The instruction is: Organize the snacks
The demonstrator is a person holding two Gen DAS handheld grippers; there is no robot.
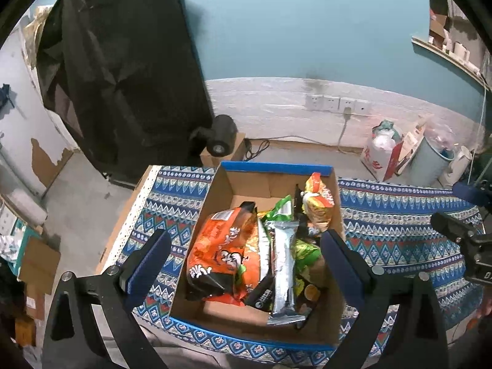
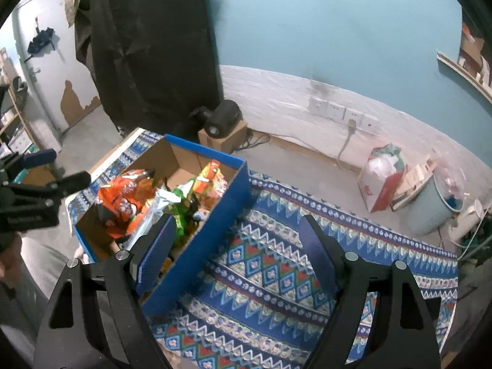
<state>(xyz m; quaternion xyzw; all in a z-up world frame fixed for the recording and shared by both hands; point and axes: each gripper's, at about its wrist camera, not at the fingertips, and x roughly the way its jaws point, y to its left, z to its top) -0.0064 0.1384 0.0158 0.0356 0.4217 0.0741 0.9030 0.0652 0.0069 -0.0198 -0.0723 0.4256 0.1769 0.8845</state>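
Snacks fill a blue-walled cardboard box (image 1: 276, 181) at the centre of the left wrist view: an orange bag (image 1: 221, 252) on the left, a silver packet (image 1: 284, 270) in the middle, a yellow-orange bag (image 1: 319, 203) upper right. The box sits on a patterned blue cloth (image 1: 399, 224). The left gripper (image 1: 246, 258) hangs spread wide above it, holding nothing. The right gripper (image 2: 236, 252), lower centre of its own view, is also spread wide and empty, over the box's right wall and the cloth.

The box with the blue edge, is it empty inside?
No, the box holds several snack packs, among them a big orange bag and a long silver packet.
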